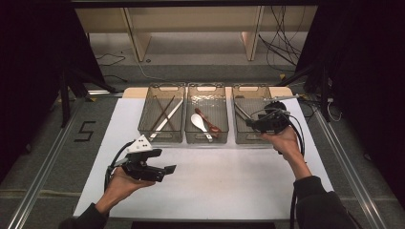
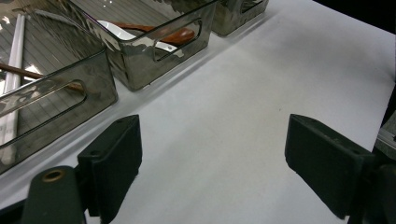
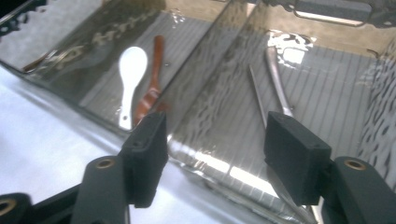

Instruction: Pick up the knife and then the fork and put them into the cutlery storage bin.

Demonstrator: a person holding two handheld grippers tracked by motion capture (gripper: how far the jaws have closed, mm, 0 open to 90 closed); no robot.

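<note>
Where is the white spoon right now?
In the high view, the white spoon lies in the middle bin of the three clear bins, just left of the brown spoon.

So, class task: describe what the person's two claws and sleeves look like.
Both claws are black. The left claw carries a grey three-cornered plate with dark dots; its flat rectangular pads sit behind a brass-coloured pivot. Black cables trail from the left and right claw. The sleeves are dark.
</note>
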